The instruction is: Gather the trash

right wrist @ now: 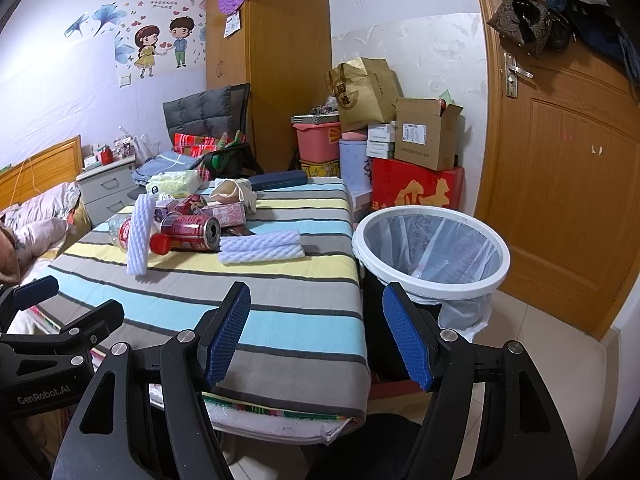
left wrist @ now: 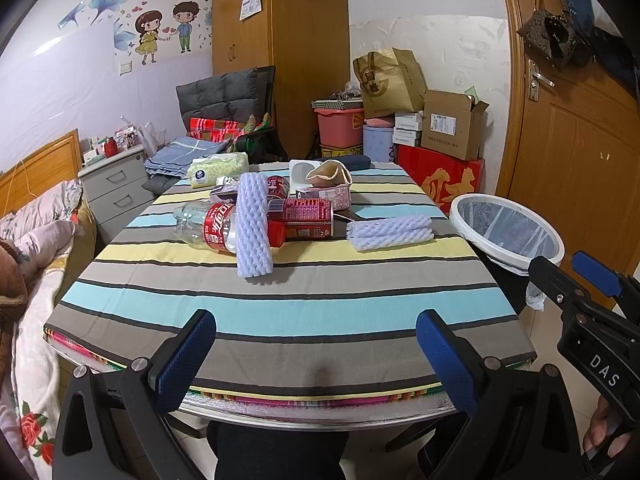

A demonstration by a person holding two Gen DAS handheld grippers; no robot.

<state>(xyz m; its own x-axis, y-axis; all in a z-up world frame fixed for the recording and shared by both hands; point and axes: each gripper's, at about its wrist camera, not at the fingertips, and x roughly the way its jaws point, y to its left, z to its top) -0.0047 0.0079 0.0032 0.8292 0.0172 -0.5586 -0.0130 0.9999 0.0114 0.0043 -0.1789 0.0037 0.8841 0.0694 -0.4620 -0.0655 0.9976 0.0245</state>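
Trash lies in a heap mid-table on the striped cloth (left wrist: 280, 304): an empty cola bottle (left wrist: 212, 226), a red can (left wrist: 306, 218), a white foam net sleeve (left wrist: 253, 226) leaning over them, a second folded foam net (left wrist: 390, 232) to the right, and small cartons (left wrist: 330, 196). The same heap shows in the right wrist view, with the can (right wrist: 190, 234) and the folded net (right wrist: 260, 248). A white-rimmed trash bin (left wrist: 506, 232) with a clear liner stands right of the table, also in the right wrist view (right wrist: 432, 248). My left gripper (left wrist: 316, 340) is open and empty over the table's near edge. My right gripper (right wrist: 316, 320) is open and empty near the table's right corner.
A tissue pack (left wrist: 218, 168), a beige mask (left wrist: 330, 174) and a dark case (left wrist: 348, 161) lie at the table's far end. Stacked boxes (left wrist: 444, 160) and a pink tub (left wrist: 340, 126) stand behind. A bed (left wrist: 36, 248) is left, a wooden door (right wrist: 560, 160) right.
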